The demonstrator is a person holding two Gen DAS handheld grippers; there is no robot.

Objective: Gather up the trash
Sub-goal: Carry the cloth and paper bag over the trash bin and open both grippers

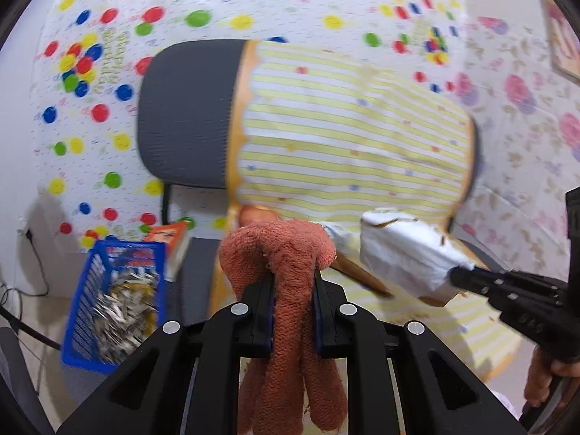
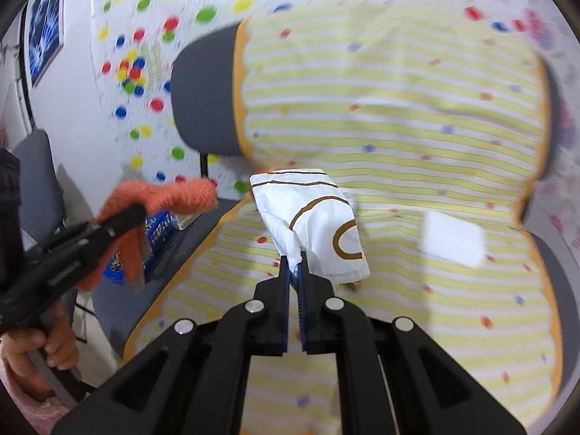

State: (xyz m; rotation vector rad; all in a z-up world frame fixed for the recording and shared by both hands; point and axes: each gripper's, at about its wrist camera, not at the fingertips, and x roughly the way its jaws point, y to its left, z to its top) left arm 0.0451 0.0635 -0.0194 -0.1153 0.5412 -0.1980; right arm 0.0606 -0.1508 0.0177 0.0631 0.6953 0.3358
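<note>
My left gripper (image 1: 293,282) is shut on an orange terry cloth (image 1: 279,250) that drapes over and hangs below its fingers; it also shows in the right wrist view (image 2: 163,199). My right gripper (image 2: 294,264) is shut on a white paper bag with brown lines (image 2: 311,221), held above the chair seat; the bag also shows in the left wrist view (image 1: 406,257). A white paper piece (image 2: 453,243) lies on the yellow striped cover (image 2: 398,127) over the grey chair (image 1: 188,108).
A blue basket (image 1: 112,301) holding shiny wrappers sits at the left on a neighbouring seat, with an orange book (image 1: 170,250) beside it. A dotted sheet (image 1: 217,7) covers the wall behind. Cables (image 1: 21,282) lie on the floor at far left.
</note>
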